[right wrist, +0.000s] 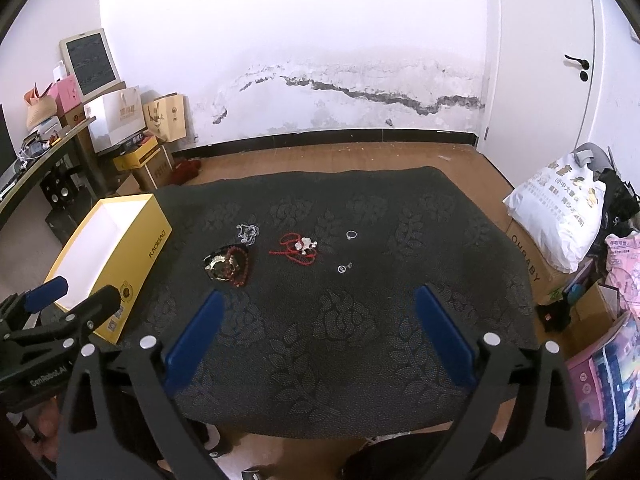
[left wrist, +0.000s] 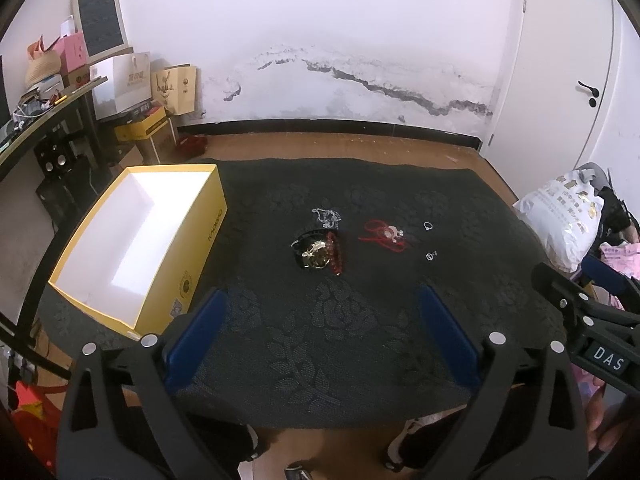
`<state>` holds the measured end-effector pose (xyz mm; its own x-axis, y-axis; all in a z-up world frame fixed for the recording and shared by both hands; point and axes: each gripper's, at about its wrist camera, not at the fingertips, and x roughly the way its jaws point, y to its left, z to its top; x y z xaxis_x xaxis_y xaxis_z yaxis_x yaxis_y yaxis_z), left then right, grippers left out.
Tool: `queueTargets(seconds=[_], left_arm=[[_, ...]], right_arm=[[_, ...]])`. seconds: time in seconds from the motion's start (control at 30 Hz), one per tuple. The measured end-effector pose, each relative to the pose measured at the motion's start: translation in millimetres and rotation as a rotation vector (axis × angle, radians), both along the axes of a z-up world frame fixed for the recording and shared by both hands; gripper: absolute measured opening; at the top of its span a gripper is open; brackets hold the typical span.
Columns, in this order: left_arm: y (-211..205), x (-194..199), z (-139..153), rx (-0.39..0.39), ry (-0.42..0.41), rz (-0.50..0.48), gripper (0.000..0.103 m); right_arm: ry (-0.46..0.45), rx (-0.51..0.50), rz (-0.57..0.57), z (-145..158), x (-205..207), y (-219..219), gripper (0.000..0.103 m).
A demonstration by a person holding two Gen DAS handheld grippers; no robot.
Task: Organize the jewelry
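Observation:
Jewelry lies mid-table on a dark patterned cloth (left wrist: 320, 340): a silver chain (left wrist: 327, 217), a gold-faced watch (left wrist: 314, 255) with a red bead bracelet (left wrist: 335, 255) against it, a red cord with a silver charm (left wrist: 383, 236), and two small silver rings (left wrist: 428, 225) (left wrist: 430, 256). An open yellow box (left wrist: 136, 240) with a white inside stands at the left. My left gripper (left wrist: 322, 300) is open and empty, short of the jewelry. My right gripper (right wrist: 318, 300) is open and empty too; the watch (right wrist: 219, 266), cord (right wrist: 296, 249) and rings (right wrist: 351, 234) lie ahead of it.
The cloth-covered table ends at a wooden floor behind. A desk with boxes and bags (left wrist: 120, 88) stands at far left. A white sack (right wrist: 560, 216) and packages are at the right. A white door (right wrist: 576, 68) is at back right.

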<state>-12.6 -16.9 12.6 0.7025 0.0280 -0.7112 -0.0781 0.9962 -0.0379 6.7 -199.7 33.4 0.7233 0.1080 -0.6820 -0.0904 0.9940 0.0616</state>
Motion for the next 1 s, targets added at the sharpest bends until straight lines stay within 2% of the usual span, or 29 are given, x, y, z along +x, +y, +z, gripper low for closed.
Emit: queueTargets(seconds=[0.4,1.0], left_arm=[[0.6,-0.6,-0.3,0.001,-0.001,0.000,0.095],[-0.5,-1.7,-0.8,0.003,0.008,0.002,0.095]], right_arm=[[-0.028,-0.016,0.011,3.2,-2.7,0.5,0.093],[-0.023,-0.011,0.011,3.7,-2.0,0.9,0.093]])
